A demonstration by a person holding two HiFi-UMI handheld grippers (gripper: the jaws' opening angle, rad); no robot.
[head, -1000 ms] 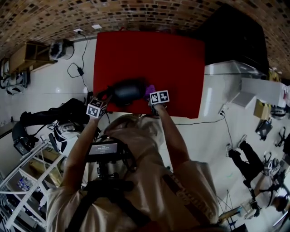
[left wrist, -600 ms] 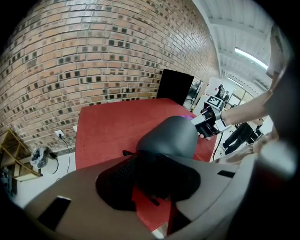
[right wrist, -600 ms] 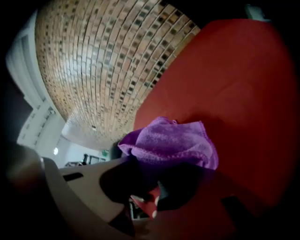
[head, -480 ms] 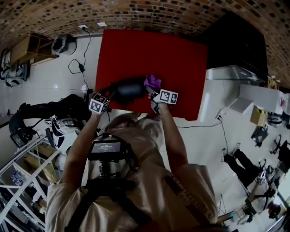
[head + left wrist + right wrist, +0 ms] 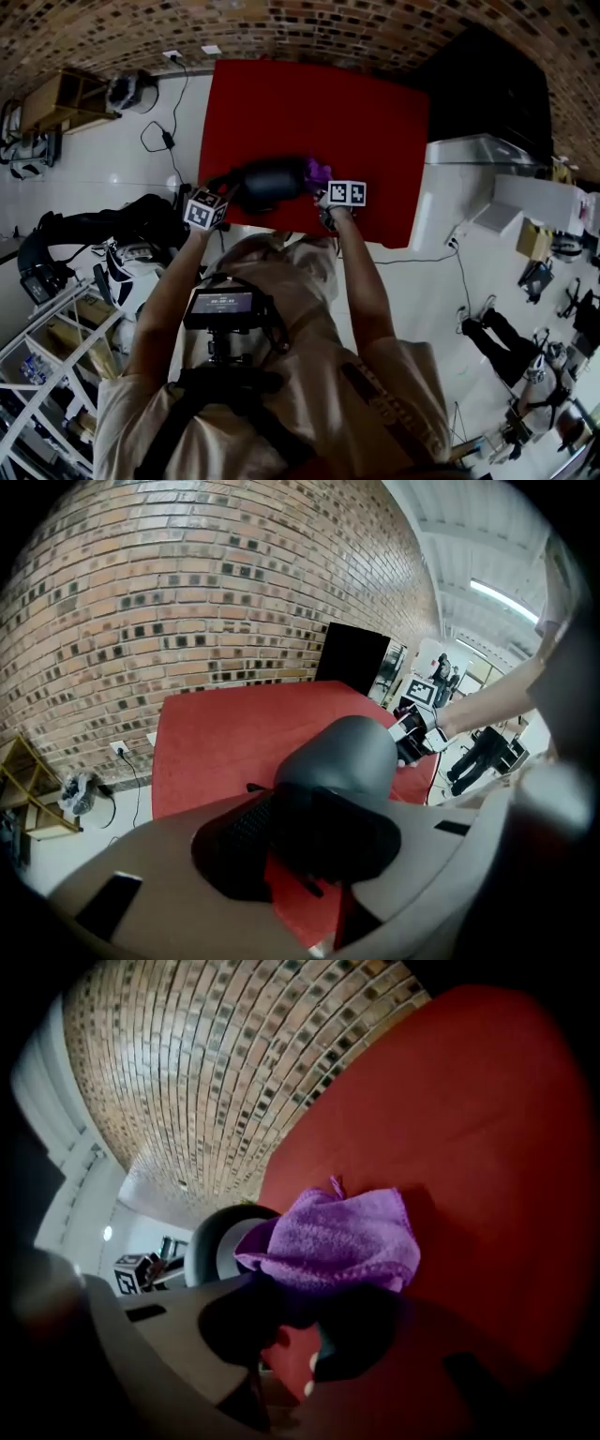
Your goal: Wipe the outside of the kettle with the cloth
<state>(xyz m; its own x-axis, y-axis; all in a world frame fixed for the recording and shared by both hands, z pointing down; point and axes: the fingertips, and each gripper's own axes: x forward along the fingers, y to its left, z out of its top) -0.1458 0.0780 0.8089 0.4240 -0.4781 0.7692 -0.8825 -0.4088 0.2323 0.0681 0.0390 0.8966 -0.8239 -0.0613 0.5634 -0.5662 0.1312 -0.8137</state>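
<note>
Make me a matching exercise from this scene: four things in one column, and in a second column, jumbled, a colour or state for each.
Column one:
1. kettle
2. cloth
3. table
4. wall

Column two:
A. red top
B. purple, clamped in the right gripper
C. brick
D. dark grey, gripped by the left gripper

Pairs: 1-D, 2-B, 3-A, 4-C
</note>
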